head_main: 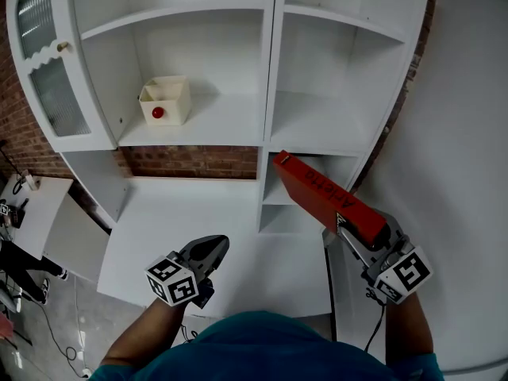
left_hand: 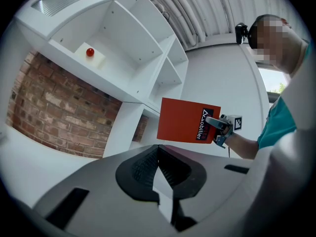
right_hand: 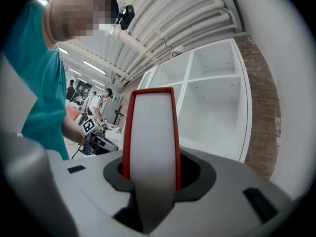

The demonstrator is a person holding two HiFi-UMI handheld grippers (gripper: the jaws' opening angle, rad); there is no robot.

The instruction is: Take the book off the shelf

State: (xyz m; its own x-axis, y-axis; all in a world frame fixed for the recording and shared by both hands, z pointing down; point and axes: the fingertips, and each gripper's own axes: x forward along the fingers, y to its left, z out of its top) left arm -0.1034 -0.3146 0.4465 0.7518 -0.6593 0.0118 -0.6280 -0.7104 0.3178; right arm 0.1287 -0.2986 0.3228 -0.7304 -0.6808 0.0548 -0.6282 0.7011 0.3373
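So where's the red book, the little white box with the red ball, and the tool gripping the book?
red book [head_main: 327,194], head view, on its lettered red cover.
white box [head_main: 173,111], head view, on its front wall.
right gripper [head_main: 355,230], head view, between its jaws, clamped on the book's end.

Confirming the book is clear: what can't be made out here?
Head view: right gripper hides the near end of the red book.
Head view: the red book covers part of the lower shelf bay.
Left gripper view: cover print too small to read fully.
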